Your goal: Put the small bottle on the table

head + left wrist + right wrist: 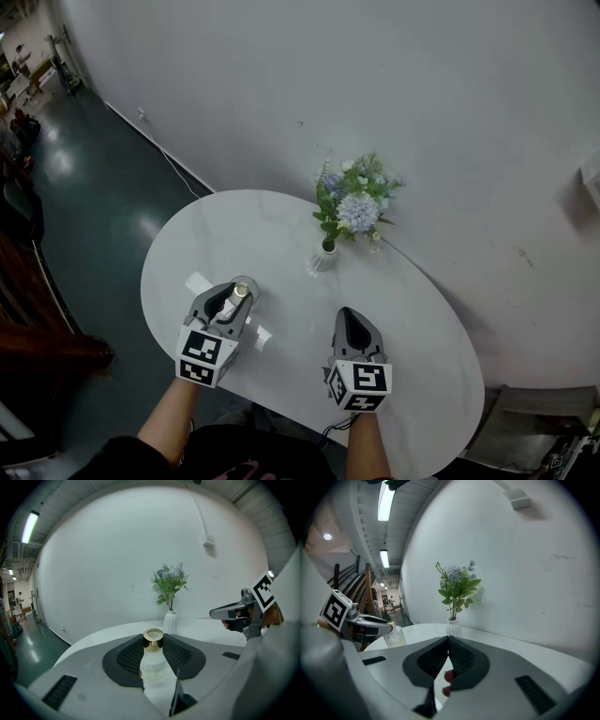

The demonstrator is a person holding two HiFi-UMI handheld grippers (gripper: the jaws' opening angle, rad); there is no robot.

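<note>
The left claw [232, 298] is pinching the small bottle [152, 663], its ribbed pads pressed on either side just below the gold cap [153, 639]. Seen from the head view, the bottle sits over the white surface [281, 230] at about 8 o'clock from the vase [323, 259], not far from the near-left rim. No view shows whether its base touches the surface yet. The right claw [349, 321] is pressed together with nothing in it, at roughly 5 o'clock from the vase and well apart from the bottle

The main risk I see is letting go with a gap underneath: a narrow bottle would likely drop, rock and topple, and this close to the rim it could roll off to the floor. One pad releasing late could also drag it over sideways

The bottle's body is clear and looks pale inside; whether it holds liquid I cannot tell. The vase holds a bunch of pale blue and white flowers [356, 202] with green leaves
</note>
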